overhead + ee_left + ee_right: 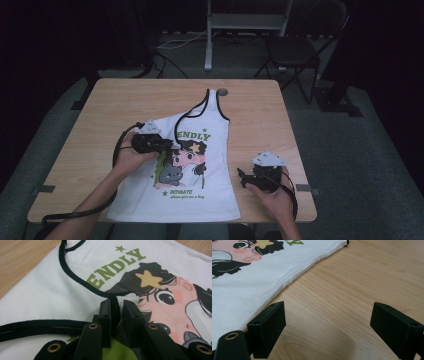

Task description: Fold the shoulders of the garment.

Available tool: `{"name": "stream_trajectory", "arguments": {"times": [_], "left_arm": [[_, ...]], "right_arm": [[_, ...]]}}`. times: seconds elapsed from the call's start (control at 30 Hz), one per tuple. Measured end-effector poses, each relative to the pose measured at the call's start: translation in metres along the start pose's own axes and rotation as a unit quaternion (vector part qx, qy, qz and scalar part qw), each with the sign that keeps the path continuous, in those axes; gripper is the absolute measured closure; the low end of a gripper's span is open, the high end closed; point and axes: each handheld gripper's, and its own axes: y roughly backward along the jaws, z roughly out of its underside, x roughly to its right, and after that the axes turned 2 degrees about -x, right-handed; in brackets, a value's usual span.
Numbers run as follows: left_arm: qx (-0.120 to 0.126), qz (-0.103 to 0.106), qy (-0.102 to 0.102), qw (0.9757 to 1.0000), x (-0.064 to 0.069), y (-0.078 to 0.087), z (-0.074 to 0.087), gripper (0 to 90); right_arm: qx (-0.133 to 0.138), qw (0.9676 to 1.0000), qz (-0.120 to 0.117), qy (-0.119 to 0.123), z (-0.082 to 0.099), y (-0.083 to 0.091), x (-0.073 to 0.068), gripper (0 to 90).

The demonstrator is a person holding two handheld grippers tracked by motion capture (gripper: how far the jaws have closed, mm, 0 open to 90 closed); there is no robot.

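A white tank top [200, 185] with black trim, green lettering and a cartoon print lies flat on the wooden table [125, 100]. Its left shoulder is folded in over the print. My left gripper [165, 146] rests on that fold. In the left gripper view its jaws [117, 302] stand nearly together, pinching a bunch of white cloth and black trim of the tank top [50, 290]. My right gripper [242, 176] sits low over bare wood just right of the shirt's side edge. Its jaws [327, 315] are wide apart with nothing between them, and the tank top's seam [287, 282] lies to their left.
A round cable hole [222, 92] sits in the table near the far edge, just by the shirt's upright strap. A dark chair [295, 50] and a metal stand [209, 35] are on the floor beyond the table. Cables trail from both grippers toward the near edge.
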Motion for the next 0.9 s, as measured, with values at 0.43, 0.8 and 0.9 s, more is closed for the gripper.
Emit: {"name": "stream_trajectory", "arguments": {"times": [0.43, 0.8, 0.9], "left_arm": [[-0.012, 0.022, -0.008, 0.9997, 0.009, 0.002, 0.013, 72.4], [-0.01, 0.029, -0.011, 0.9995, 0.014, 0.01, 0.017, 66.2], [0.0, 0.026, -0.001, 0.9997, 0.009, 0.017, 0.015, 63.2]], "right_arm": [[-0.001, 1.0, 0.0, 0.001, 0.0, 0.0, -0.001, 12.4], [-0.001, 1.0, 0.001, 0.002, 0.0, 0.0, -0.001, 12.4], [0.0, 1.0, 0.0, 0.0, 0.0, 0.0, -0.001, 12.4]]}}
